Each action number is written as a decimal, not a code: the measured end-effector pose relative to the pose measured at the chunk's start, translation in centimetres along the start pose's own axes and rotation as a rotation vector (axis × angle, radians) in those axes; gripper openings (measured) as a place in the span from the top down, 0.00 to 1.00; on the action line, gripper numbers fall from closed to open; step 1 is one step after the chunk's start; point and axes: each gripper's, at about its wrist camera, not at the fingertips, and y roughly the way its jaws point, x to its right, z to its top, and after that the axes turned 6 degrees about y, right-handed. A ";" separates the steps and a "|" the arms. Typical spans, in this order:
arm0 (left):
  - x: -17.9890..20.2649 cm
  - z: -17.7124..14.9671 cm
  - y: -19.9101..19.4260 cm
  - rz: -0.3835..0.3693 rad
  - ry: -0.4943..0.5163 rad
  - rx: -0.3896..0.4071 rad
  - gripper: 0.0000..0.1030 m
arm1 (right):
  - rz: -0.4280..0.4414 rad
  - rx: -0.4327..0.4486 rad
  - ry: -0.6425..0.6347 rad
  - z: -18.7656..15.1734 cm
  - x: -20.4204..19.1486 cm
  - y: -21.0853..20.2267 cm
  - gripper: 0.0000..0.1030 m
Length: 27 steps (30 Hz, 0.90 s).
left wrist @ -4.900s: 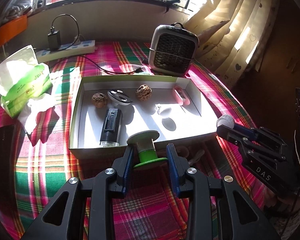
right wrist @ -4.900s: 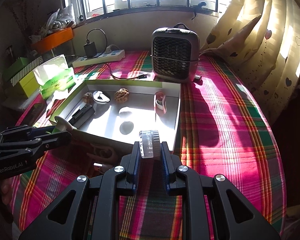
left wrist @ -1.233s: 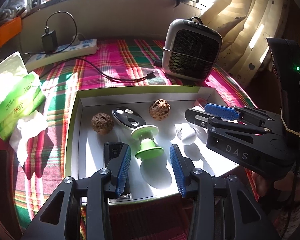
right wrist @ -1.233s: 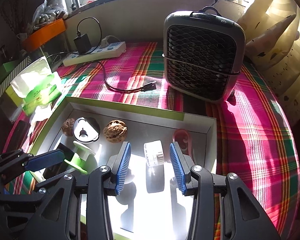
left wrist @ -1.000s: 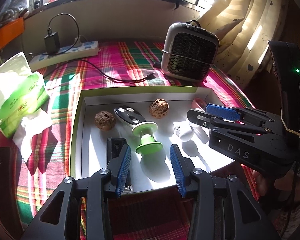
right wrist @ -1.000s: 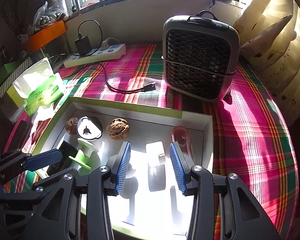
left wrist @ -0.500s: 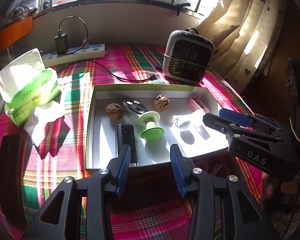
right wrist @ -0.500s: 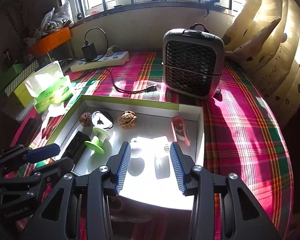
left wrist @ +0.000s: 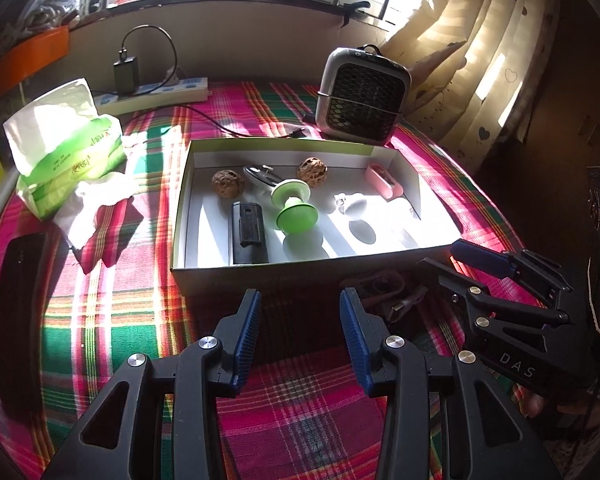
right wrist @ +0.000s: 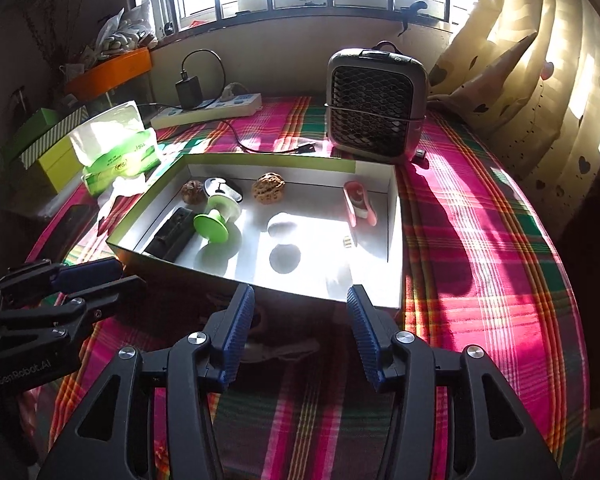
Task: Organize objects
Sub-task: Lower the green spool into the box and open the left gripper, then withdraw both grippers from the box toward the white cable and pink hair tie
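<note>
A shallow white box with a green rim (left wrist: 182,196) (right wrist: 374,166) holds two walnuts (left wrist: 228,183) (right wrist: 269,187), a green spool (left wrist: 296,208) (right wrist: 214,222), a black device (left wrist: 249,232) (right wrist: 171,234), a pink item (left wrist: 383,178) (right wrist: 360,204), a key fob (left wrist: 260,174), a small white piece (left wrist: 356,204) and a white cap washed out by glare. My left gripper (left wrist: 299,334) is open and empty in front of the box. My right gripper (right wrist: 298,334) is open and empty at the box's near edge. Small objects (left wrist: 388,298) (right wrist: 280,350) lie in shadow before the box.
A grey fan heater (left wrist: 362,96) (right wrist: 376,108) stands behind the box. A power strip (left wrist: 156,94) with charger and cable lies at the back. A tissue pack (left wrist: 66,148) sits left, with a black phone (left wrist: 18,320) nearer. Curtains hang at right.
Both grippers let go of their loads in the box, the green spool and the white cap. They have pulled back toward the near side of the table, open.
</note>
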 end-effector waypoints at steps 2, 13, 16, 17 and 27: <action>-0.1 -0.4 0.1 -0.001 -0.002 -0.009 0.63 | 0.010 -0.016 -0.014 -0.8 -0.5 0.2 0.51; -0.8 -1.6 0.1 -0.007 -0.030 -0.025 0.63 | -0.052 -0.038 -0.040 -2.0 -2.3 1.8 0.41; -0.9 -1.7 0.3 -0.014 -0.028 -0.031 0.63 | -0.078 -0.056 -0.040 -2.2 -2.3 2.1 0.40; -0.9 -1.7 0.4 -0.017 -0.026 -0.033 0.63 | -0.080 -0.061 -0.035 -2.2 -2.2 2.1 0.40; -0.3 -1.7 1.1 -0.047 0.002 -0.052 0.63 | -0.151 -0.066 0.016 -3.5 0.1 0.9 0.40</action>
